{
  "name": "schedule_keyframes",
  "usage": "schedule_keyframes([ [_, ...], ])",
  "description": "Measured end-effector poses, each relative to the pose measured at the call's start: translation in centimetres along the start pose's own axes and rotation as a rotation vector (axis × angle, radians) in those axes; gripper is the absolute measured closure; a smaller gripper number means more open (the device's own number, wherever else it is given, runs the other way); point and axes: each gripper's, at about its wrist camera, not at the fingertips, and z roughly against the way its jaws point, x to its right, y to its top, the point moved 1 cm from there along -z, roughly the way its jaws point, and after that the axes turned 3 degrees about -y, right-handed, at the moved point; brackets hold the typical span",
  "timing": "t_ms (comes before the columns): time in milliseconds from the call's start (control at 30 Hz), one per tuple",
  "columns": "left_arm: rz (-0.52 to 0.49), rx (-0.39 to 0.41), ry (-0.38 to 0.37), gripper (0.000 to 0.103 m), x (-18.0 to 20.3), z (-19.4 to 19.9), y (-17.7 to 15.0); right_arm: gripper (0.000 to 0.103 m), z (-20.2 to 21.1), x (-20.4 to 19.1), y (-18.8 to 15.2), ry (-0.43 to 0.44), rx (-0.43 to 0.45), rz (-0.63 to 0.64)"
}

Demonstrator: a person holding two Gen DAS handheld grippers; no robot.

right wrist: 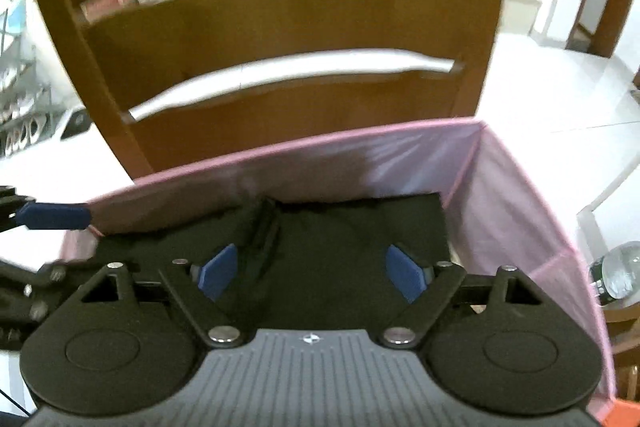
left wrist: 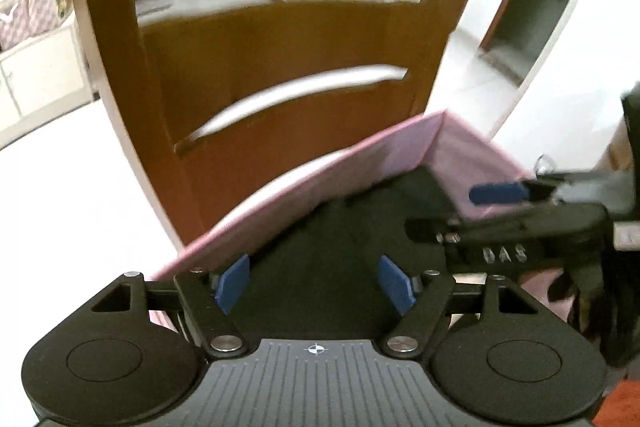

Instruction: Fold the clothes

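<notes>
The black garment (right wrist: 352, 239) is lying in the pink bin (right wrist: 512, 195) at frame centre, below the right gripper (right wrist: 314, 273). Both its fingers are standing apart, gripping nothing. The left gripper (left wrist: 314, 285) is likewise hanging spread and empty over the cloth.

— The left gripper (left wrist: 314, 285)?
— Jaws wide apart, blue pads (left wrist: 231, 283) angled outward, nothing between them.
— And the right gripper (right wrist: 312, 277)?
— Likewise spread and gripping nothing. It sits just beside the left, each reaching into the other's wrist view from the side.
</notes>
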Motion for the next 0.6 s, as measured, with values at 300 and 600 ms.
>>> schedule_keyframes([
  [300,-0.157,0.196,-0.005,0.016,3.4,9.8,1.4,0.003,13.0,-1.5,0.5,-0.064,0.176,-0.081],
  [600,-0.291,0.378,-0.015,0.000,8.4,19.6,-0.4,0.000,28.0,-4.1,-1.7,-0.137,0.436,-0.083],
])
